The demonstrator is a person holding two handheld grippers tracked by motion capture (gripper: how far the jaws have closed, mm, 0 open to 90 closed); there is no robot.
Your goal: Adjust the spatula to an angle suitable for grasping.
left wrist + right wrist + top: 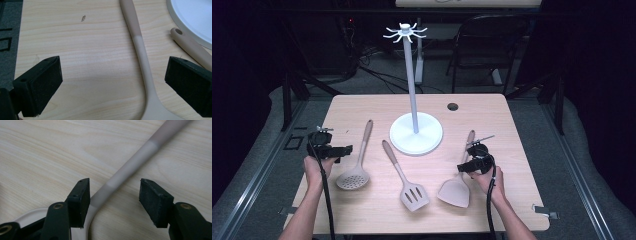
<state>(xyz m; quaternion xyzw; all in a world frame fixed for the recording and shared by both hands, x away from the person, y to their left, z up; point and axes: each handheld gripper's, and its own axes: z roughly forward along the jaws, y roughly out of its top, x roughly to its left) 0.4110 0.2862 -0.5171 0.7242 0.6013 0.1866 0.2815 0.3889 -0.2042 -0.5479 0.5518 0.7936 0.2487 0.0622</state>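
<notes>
On the worktop [362, 107] three beige utensils lie side by side in front of a white stand [416, 132], whose thin pole rises to a ring of hooks at the top.

The right tongs [466, 165], held in the person's right hand [486, 179], sit low over the solid spatula [457, 190] at about 5 o'clock from the stand's base. In the right gripper view [113, 195] the jaws stand apart with the spatula's handle [125, 171] running between them, toward 1 o'clock. The left pad lies right against the handle where it bends into the blade; the right pad is clear of it, with bare wood between. So the handle is straddled, not clamped.

The left tongs [343, 150], in the left hand [316, 167], hover at the worktop's 9 o'clock edge, just beside the skimmer [357, 165]. The left gripper view [113, 75] shows those jaws wide apart with nothing gripped: the skimmer's handle [140, 50] passes between them on the wood, nearer the right jaw and touching neither.

The slotted turner [404, 180] lies between skimmer and spatula, its handle end pointing to 11 o'clock, near the stand's base; its holed tip [178, 32] shows in the left gripper view just beside that base [195, 17].
</notes>
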